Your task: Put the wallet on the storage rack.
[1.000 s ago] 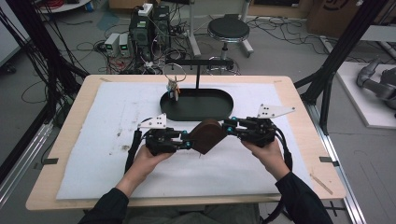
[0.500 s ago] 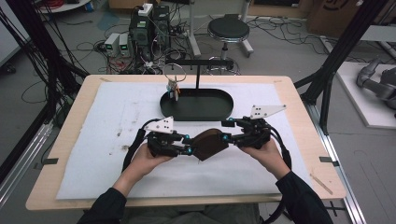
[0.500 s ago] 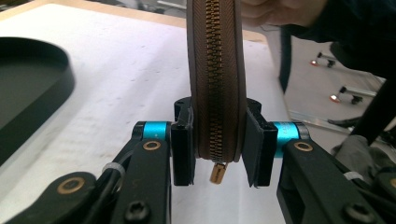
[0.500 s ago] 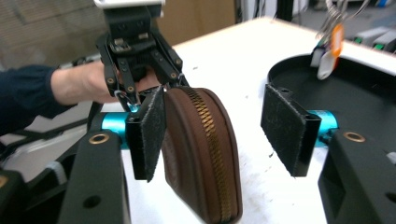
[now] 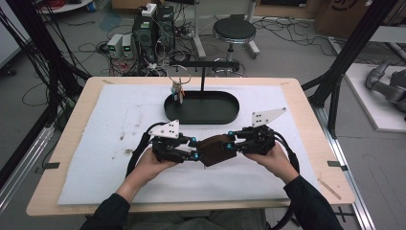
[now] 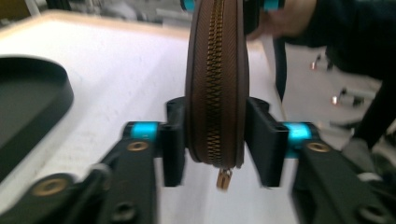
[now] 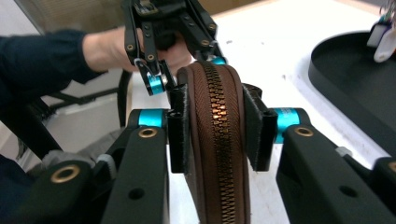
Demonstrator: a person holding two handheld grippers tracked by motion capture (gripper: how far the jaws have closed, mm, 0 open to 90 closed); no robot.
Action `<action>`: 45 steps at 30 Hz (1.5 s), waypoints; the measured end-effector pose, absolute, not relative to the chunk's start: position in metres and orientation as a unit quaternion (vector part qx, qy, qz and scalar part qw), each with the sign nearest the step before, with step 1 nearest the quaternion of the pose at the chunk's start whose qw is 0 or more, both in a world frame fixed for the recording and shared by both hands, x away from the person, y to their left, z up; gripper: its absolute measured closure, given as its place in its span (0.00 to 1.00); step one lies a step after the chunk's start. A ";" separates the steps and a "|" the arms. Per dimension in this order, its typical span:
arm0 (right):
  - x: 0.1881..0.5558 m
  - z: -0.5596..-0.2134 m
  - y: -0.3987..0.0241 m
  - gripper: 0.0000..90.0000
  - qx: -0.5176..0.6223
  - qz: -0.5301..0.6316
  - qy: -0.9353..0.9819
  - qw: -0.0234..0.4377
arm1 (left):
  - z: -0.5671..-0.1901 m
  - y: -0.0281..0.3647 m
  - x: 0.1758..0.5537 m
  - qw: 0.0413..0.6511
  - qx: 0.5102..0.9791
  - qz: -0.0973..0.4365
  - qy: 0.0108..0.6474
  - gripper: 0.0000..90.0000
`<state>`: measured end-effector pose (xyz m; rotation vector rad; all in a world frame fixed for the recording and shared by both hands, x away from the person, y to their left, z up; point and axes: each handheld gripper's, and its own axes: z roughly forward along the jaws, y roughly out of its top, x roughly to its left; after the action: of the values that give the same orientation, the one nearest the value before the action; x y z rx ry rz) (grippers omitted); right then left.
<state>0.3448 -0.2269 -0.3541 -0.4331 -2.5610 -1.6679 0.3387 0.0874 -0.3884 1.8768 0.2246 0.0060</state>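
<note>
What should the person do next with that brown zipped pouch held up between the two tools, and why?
Probably close the left hand-held gripper onto the zipper pull. The brown zipped pouch hangs over the table between both grippers, zipper fully shut. The right hand-held gripper pinches its far end, and the left one's jaws, which just opened, stand beside the pouch with small gaps.

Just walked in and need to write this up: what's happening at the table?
A person holds a brown zippered pouch above the white mat between the left gripper and the right gripper. Both have just shifted their jaws; the right clamps the pouch, the left pads sit close beside it. The zipper looks closed.
</note>
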 end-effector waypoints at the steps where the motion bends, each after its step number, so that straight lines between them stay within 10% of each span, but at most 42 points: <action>1: 0.344 -0.353 -0.228 0.76 -0.142 -0.546 -0.825 0.023 | -0.389 0.088 0.340 0.595 0.797 0.001 0.102 0.58; 7: 0.343 -0.350 -0.239 0.76 -0.154 -0.596 -0.788 0.015 | -0.398 0.089 0.342 0.638 0.760 -0.012 0.122 0.44; 15: 0.339 -0.349 -0.237 0.76 -0.151 -0.632 -0.760 0.018 | -0.396 0.093 0.340 0.685 0.720 -0.027 0.110 0.69; 32: 0.345 -0.354 -0.235 0.52 -0.141 -0.545 -0.826 0.029 | -0.377 0.102 0.340 0.620 0.779 -0.011 0.090 0.75; 40: 0.342 -0.358 -0.231 0.73 -0.115 -0.549 -0.828 0.025 | -0.372 0.101 0.337 0.610 0.789 -0.011 0.078 0.74; 45: 0.342 -0.357 -0.233 0.76 -0.118 -0.564 -0.817 0.019 | -0.374 0.104 0.339 0.646 0.757 -0.008 0.094 0.54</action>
<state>0.3418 -0.2326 -0.3575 -0.3653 -2.5364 -1.7524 0.3395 0.1040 -0.3738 1.7235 0.2145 -0.0183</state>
